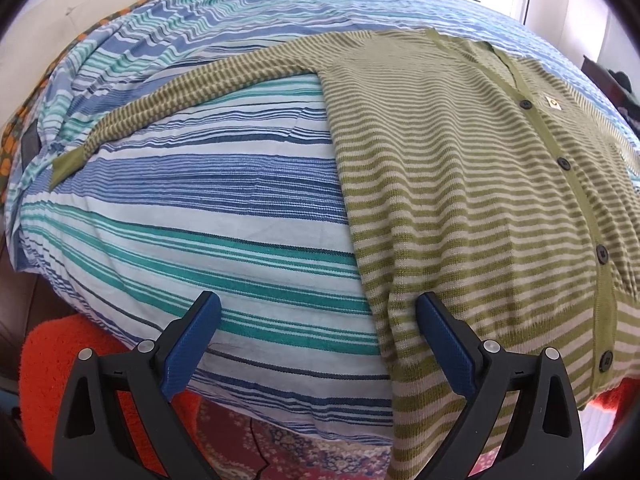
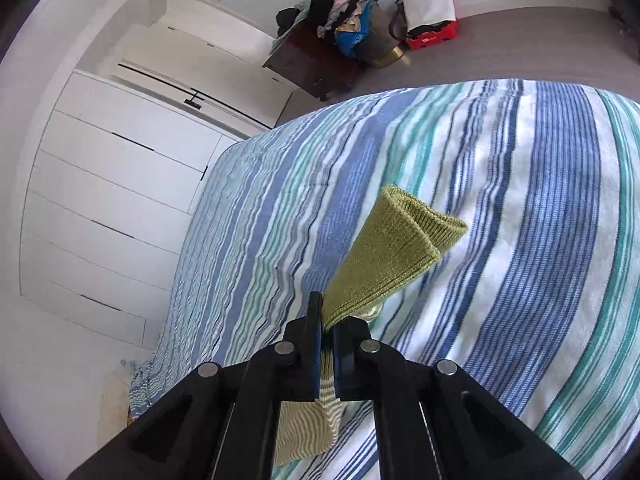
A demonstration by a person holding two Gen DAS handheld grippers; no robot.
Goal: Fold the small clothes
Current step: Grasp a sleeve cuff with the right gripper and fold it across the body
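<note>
The left tongs (image 1: 318, 312) hovered open over the striped cardigan's (image 1: 460, 184) hem on the bed (image 1: 200, 208); the right tongs (image 2: 326, 320) clamped its green cuff (image 2: 396, 248).

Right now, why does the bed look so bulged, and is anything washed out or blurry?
Left wrist view: the fisheye lens bows the bedspread into a dome, corners go black, the window top right is blown out; the cardigan stays sharp. Right wrist view: same curving bends the white drawers; the cuff in the right gripper looks slightly soft.
</note>
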